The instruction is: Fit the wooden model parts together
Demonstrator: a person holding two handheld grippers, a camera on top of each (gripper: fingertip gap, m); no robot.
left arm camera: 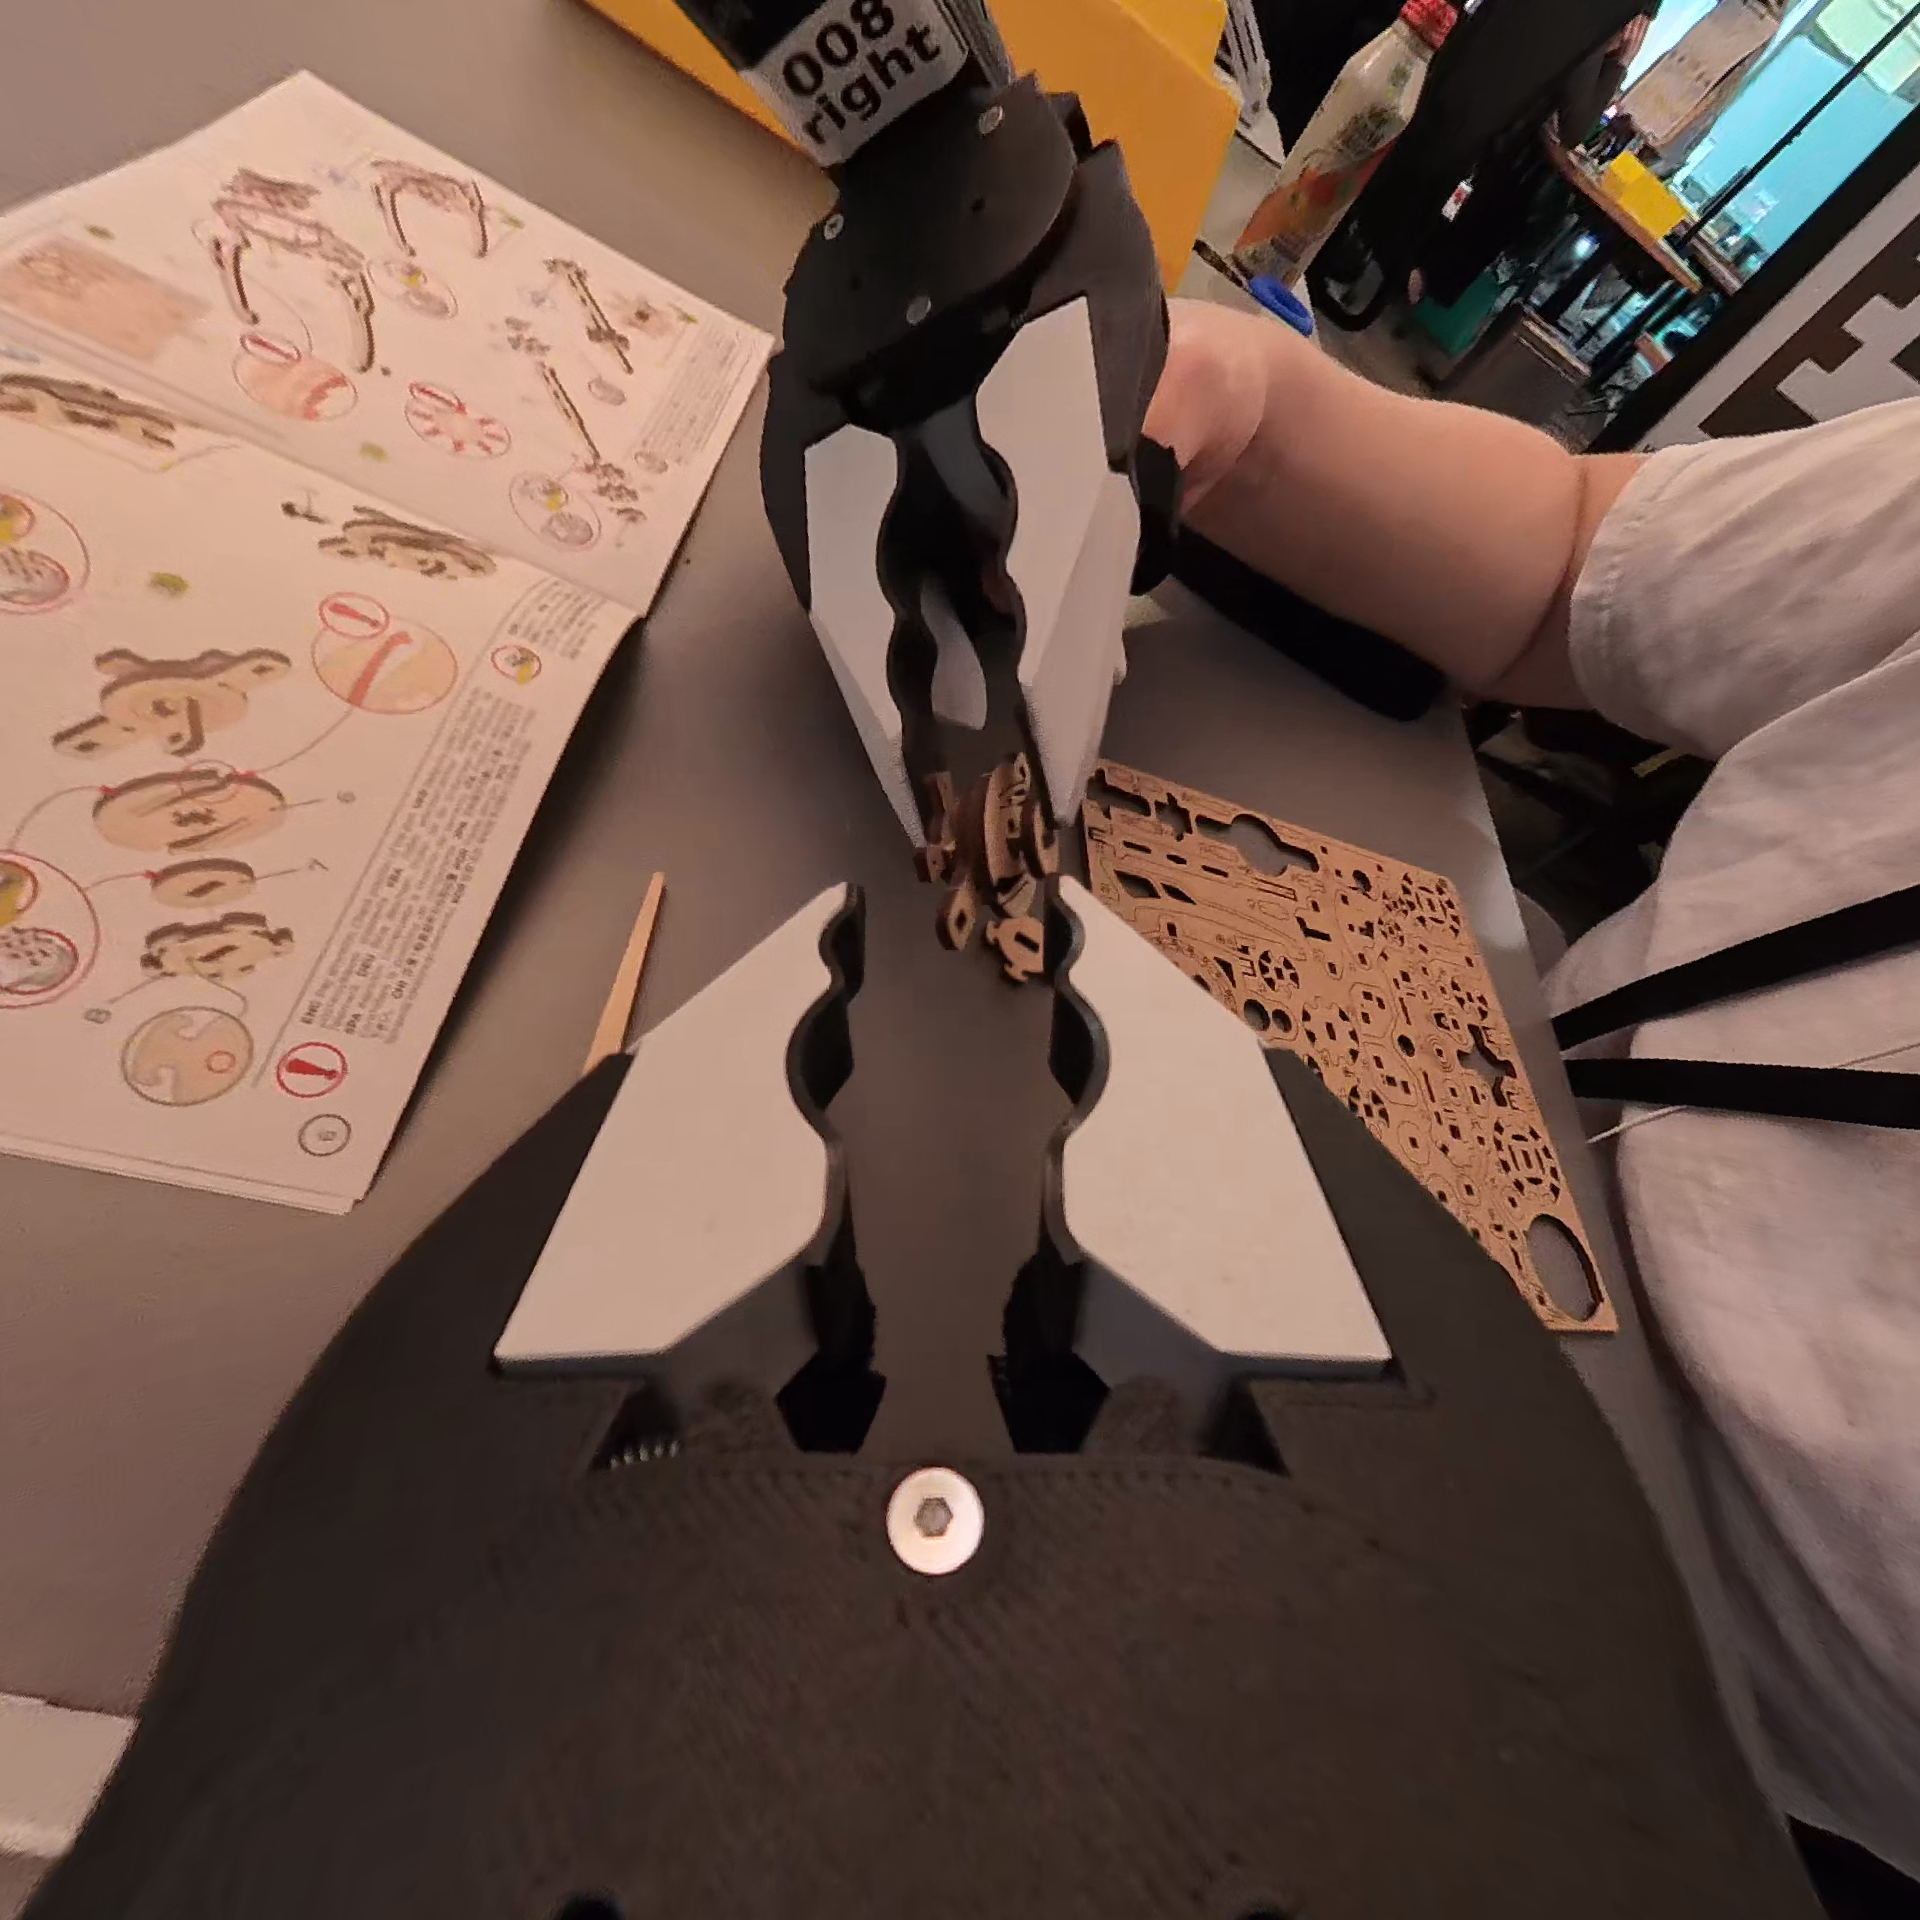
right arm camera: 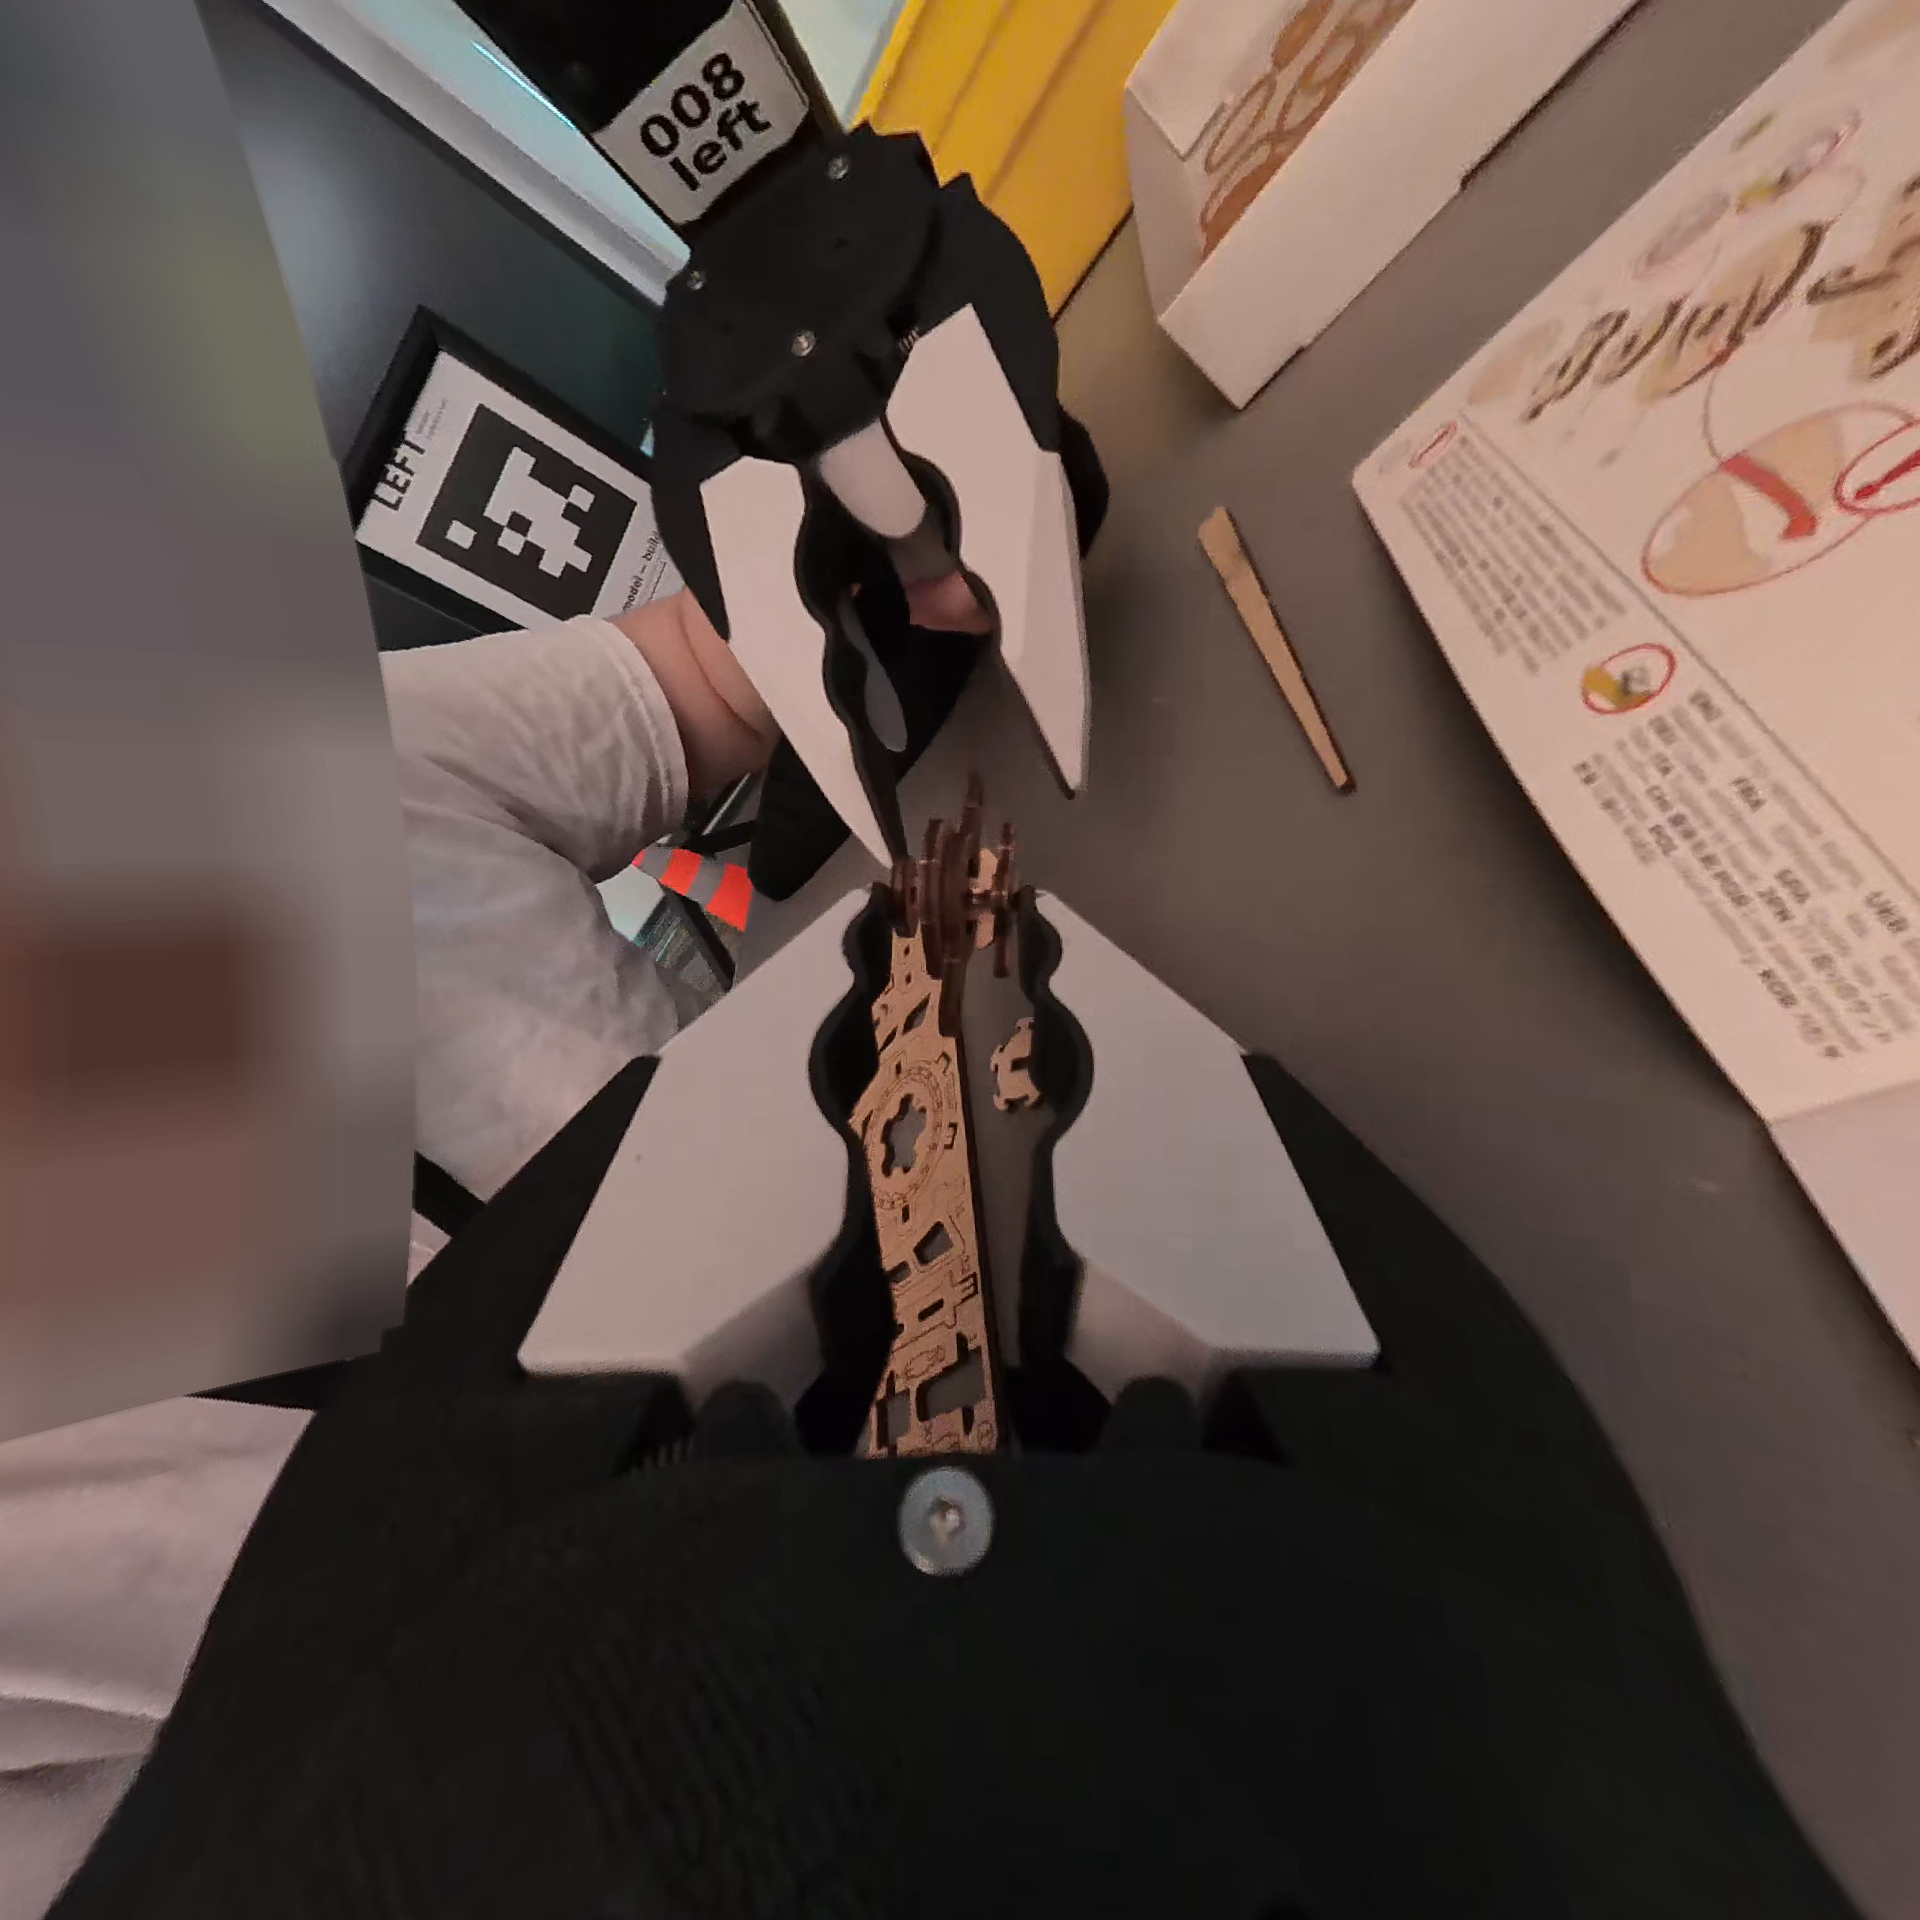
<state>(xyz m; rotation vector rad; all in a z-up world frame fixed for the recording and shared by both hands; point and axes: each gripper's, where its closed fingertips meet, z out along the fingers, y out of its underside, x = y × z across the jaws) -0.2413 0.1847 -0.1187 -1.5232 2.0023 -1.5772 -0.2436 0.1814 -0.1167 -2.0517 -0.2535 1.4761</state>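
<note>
Above the grey table, right gripper jaws clench the wooden model; left gripper jaws gape, released.

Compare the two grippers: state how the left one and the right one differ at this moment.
The left gripper stands open, with a clear gap between its fingers; the right gripper is shut at its tips. The left gripper holds nothing, while the right gripper clamps the small wooden assembly. Shared: both have black bodies with white fingers, and their tips face each other closely above the grey table.
</note>
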